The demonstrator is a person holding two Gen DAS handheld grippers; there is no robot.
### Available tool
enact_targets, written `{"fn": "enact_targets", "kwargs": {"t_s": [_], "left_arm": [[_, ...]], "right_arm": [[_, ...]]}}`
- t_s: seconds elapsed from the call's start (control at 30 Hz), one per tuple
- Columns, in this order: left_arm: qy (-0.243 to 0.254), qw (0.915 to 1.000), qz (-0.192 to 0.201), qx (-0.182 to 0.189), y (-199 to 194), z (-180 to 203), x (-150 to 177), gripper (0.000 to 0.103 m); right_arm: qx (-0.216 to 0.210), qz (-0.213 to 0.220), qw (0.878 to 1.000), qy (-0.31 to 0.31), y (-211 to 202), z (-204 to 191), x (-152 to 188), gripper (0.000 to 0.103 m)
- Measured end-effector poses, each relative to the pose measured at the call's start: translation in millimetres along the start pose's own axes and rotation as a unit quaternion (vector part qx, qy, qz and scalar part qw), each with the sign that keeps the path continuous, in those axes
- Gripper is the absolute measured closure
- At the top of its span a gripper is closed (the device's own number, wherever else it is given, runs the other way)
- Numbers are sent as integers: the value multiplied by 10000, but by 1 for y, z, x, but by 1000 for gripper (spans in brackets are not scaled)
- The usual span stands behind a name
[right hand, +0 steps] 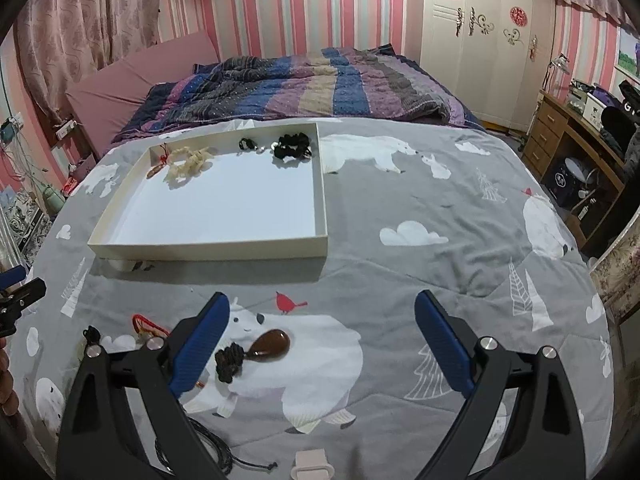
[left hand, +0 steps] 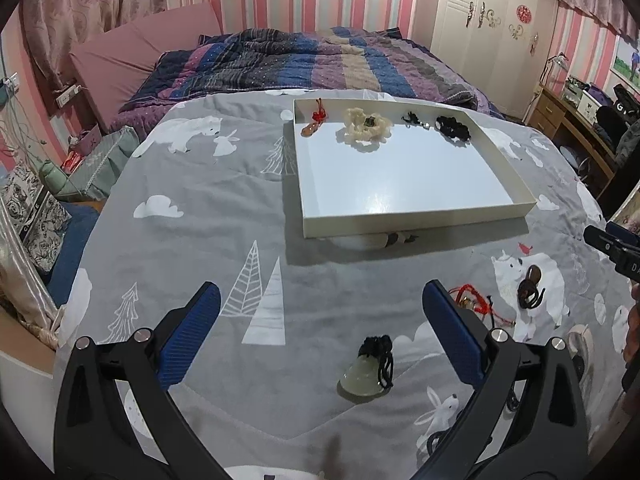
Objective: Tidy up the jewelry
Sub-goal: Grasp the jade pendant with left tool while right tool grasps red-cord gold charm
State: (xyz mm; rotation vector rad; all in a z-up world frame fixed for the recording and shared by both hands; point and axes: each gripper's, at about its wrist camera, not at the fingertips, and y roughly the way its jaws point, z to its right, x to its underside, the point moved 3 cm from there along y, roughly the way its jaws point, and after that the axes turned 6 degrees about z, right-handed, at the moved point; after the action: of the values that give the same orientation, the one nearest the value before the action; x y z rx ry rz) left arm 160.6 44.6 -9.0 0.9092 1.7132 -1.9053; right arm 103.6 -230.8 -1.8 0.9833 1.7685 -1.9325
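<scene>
A white shallow tray (left hand: 420,218) (right hand: 208,246) lies on the grey bedspread. Along its far edge lie a red-corded amber pendant (left hand: 316,120), a cream bead string (left hand: 366,126) (right hand: 188,164) and two black cord pieces (left hand: 454,128) (right hand: 292,146). My left gripper (left hand: 320,300) is open and empty above a pale green pendant on black cord (left hand: 368,372). My right gripper (right hand: 322,312) is open and empty; a brown pendant with a black knot (right hand: 268,346) lies just inside its left finger. A red-corded piece (left hand: 474,300) (right hand: 146,326) lies nearby.
A striped quilt (left hand: 300,60) covers the far half of the bed. A wardrobe (left hand: 492,20) and a wooden desk (right hand: 576,152) stand at the right. The bed's left edge drops to clutter on the floor (left hand: 48,208). A black cord (right hand: 216,448) lies near me.
</scene>
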Motion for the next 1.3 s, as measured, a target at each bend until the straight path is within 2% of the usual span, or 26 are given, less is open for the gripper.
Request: {"fn": "enact_targets", "kwargs": {"t_s": [0.57, 1.3], "left_arm": [[-67, 9996, -266, -6, 0, -4, 28, 3], [104, 9985, -502, 175, 8, 9, 49, 3]], "right_arm": [[43, -350, 9993, 110, -2, 12, 33, 9], [-56, -632, 9977, -241, 1, -10, 60, 9]]}}
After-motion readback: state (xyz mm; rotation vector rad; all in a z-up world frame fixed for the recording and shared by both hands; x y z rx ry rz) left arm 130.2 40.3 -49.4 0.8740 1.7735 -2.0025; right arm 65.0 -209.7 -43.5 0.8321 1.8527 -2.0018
